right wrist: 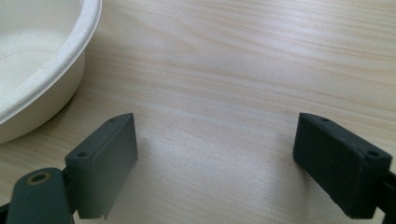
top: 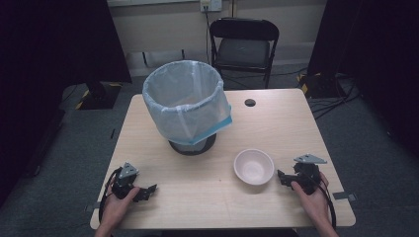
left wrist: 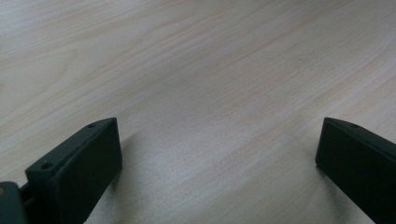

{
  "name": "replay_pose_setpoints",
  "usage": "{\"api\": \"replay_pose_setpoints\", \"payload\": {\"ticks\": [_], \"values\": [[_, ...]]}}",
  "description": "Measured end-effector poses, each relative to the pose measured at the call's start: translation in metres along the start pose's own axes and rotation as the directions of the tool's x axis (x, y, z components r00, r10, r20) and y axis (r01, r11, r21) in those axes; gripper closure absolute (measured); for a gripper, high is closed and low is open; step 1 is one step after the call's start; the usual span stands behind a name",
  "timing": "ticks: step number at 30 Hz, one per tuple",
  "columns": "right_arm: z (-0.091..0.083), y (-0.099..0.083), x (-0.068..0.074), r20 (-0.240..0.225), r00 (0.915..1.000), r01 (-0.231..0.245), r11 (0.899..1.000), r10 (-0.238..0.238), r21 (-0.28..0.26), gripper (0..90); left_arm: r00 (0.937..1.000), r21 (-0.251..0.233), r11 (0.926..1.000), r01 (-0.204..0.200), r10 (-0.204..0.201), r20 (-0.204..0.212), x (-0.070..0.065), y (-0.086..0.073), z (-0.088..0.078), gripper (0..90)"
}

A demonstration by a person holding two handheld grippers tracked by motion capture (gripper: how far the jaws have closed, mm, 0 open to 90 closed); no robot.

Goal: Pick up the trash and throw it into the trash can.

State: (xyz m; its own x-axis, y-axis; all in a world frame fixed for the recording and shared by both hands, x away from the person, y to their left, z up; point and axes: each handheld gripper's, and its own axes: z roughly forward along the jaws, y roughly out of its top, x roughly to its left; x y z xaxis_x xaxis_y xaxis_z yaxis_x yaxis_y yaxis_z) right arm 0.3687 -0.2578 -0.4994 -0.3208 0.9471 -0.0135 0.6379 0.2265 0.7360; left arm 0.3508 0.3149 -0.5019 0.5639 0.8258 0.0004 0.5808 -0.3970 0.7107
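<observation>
A white bowl (top: 253, 166) sits empty on the light wooden table (top: 212, 197), right of centre near the front. Behind it at the table's left-centre stands a bin (top: 185, 101) lined with a pale blue bag. My right gripper (top: 282, 177) rests low at the front right, just right of the bowl, jaws wide apart with bare wood between them; the bowl's rim (right wrist: 51, 65) fills the upper left of the right gripper view. My left gripper (top: 149, 190) lies at the front left, open over bare table (left wrist: 210, 93), with nothing between its jaws.
A small round hole (top: 250, 102) marks the table's far side. A black folding chair (top: 243, 47) stands beyond the table. Dark curtains hang at both sides, and cables lie on the grey floor at the right.
</observation>
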Motion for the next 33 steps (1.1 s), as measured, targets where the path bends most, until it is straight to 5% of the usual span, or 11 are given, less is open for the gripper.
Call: {"api": "replay_pose_setpoints", "payload": {"ticks": [13,19,27,33], "values": [[-0.006,0.002,-0.002,-0.029,0.9995,0.013,1.000,-0.013,0.014,24.5,1.0000,0.000,1.0000,0.000,0.000,0.000,0.000,0.000,0.000,0.0],[-0.016,0.011,-0.009,-0.091,0.9957,-0.014,1.000,0.015,0.013,31.3,1.0000,0.000,1.0000,0.000,0.000,-0.001,0.000,0.000,0.000,0.0],[-0.030,0.021,-0.016,-0.134,0.9910,-0.009,0.998,0.000,-0.067,27.9,1.0000,0.000,1.0000,0.000,0.000,-0.001,0.000,0.000,0.000,0.0],[-0.037,0.033,-0.010,-0.183,0.9827,0.008,0.992,-0.031,-0.124,35.7,1.0000,0.000,1.0000,0.001,-0.001,0.000,0.000,0.000,0.000,0.0]]}}
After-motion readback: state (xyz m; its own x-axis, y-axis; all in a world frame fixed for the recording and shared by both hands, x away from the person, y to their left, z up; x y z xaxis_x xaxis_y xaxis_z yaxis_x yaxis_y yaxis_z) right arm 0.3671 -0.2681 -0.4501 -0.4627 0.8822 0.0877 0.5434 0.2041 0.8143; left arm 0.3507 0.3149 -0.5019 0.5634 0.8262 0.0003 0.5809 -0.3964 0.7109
